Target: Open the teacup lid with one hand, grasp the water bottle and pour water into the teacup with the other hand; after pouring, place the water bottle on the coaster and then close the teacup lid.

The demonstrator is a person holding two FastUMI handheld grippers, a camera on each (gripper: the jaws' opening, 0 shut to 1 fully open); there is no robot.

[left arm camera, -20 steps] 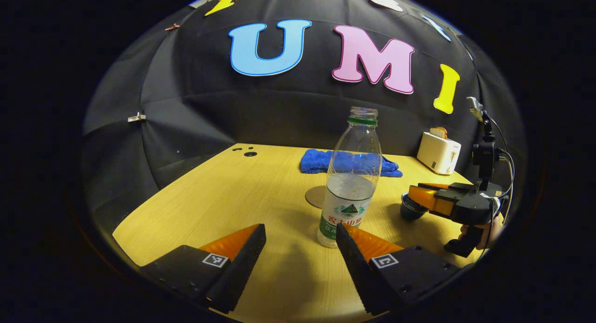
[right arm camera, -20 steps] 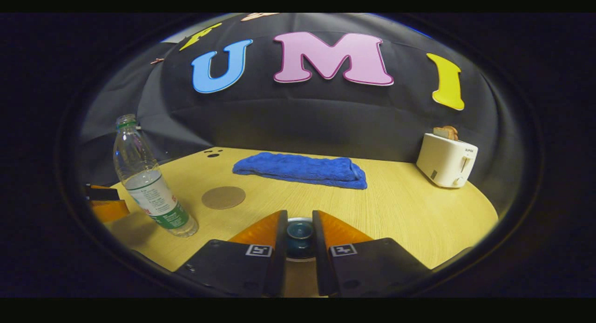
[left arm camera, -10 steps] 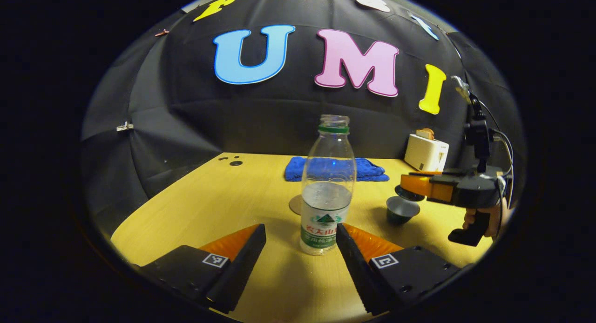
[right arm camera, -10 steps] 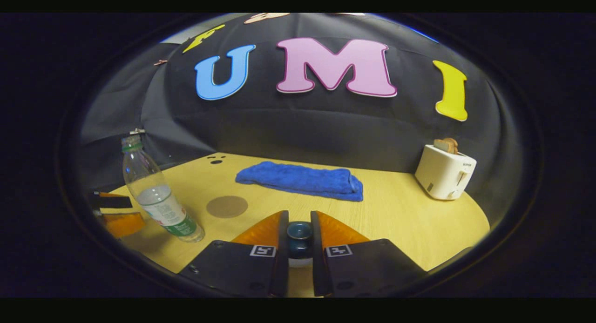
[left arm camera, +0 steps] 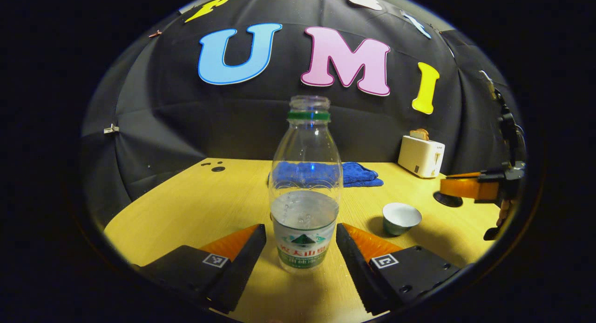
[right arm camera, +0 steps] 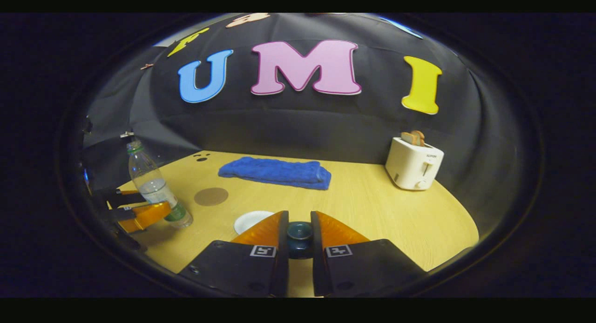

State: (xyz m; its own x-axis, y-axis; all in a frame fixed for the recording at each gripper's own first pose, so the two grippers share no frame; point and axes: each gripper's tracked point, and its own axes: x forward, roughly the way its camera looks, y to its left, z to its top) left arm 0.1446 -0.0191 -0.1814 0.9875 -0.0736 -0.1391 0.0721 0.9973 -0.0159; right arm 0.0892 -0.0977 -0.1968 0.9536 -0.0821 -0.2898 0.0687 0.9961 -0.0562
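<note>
Left gripper [left arm camera: 301,248]: fingers spread wide, one on each side of the water bottle [left arm camera: 305,192], neither visibly touching it. Bottle stands upright on the table [left arm camera: 195,202], uncapped, roughly one-third full. Right gripper [right arm camera: 299,241]: clenched on the dark teacup lid [right arm camera: 299,232], held above the table. Teacup [left arm camera: 401,218] stands uncovered; contents cannot be made out. Coaster [right arm camera: 211,196] lies bare near the bottle, well short of the blue towel [right arm camera: 274,171].

The table [right arm camera: 372,211] is light wood-grain. Directly on it, in the right gripper view: water bottle [right arm camera: 151,188] at 9 o'clock, round coaster [right arm camera: 211,196] beside it, open teacup [right arm camera: 251,219] near centre, blue towel [right arm camera: 274,172] at 12 o'clock, white toaster [right arm camera: 413,163] at 2 o'clock.
</note>
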